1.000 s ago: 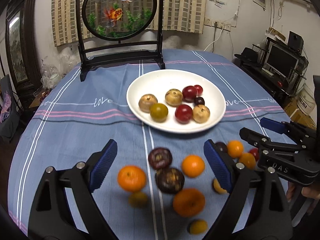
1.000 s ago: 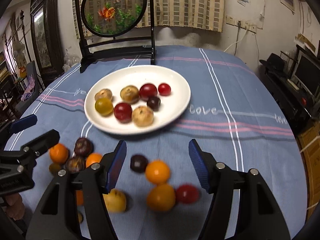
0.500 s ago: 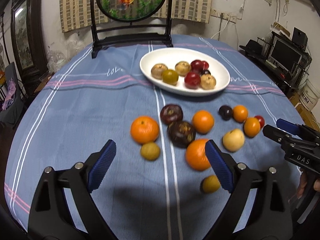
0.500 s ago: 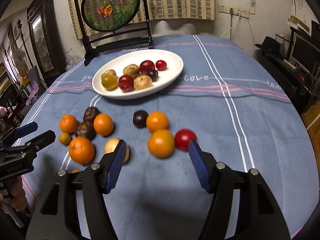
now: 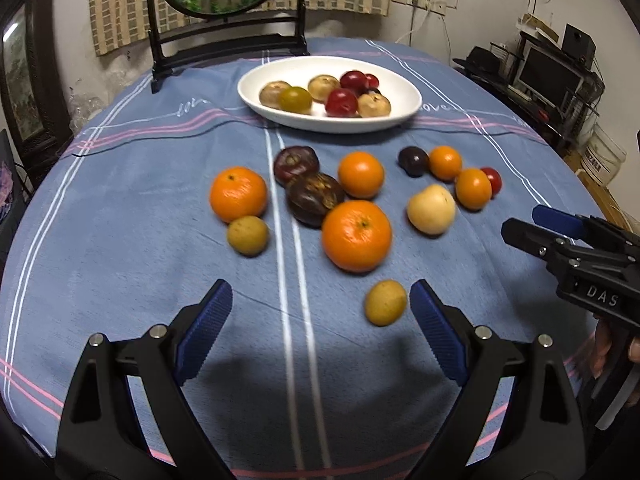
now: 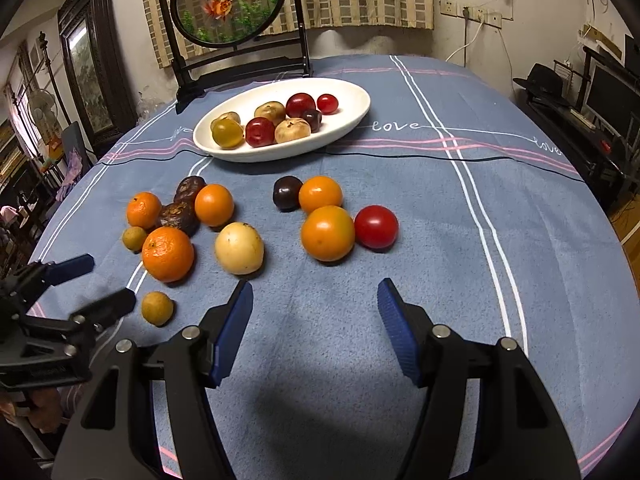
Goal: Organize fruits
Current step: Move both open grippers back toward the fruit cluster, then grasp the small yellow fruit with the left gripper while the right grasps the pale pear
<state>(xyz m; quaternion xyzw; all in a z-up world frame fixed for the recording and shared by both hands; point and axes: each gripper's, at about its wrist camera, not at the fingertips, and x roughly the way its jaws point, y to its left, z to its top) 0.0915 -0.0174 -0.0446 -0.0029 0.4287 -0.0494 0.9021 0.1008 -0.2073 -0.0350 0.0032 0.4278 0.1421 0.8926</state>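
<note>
Both grippers have pulled back toward the near edge of the table over the last second, so the loose fruit that sat between and under their fingers a moment ago now lies ahead of them in full view. The left gripper (image 5: 320, 316) stands with its jaws wide apart and empty over bare blue tablecloth (image 5: 120, 240); a small yellow-brown fruit (image 5: 385, 302) lies just beside its right-hand finger, untouched. The right gripper (image 6: 314, 320) is about half open, also holding nothing, with a pale yellow fruit (image 6: 239, 248) just ahead of its left-hand finger. Farther out sit a large orange (image 5: 356, 235), two dark purple fruits (image 5: 315, 199), several smaller oranges and a red tomato (image 6: 376, 227), all loose on the cloth. The white plate (image 5: 404, 114) beyond them already holds seven or eight small brown, red and greenish fruits. Judging from this, the sorting is partly done and the retreat looks like a reset between picks: each hand now has a clear line to choose its next piece, most likely the nearest small fruit on each side.
</note>
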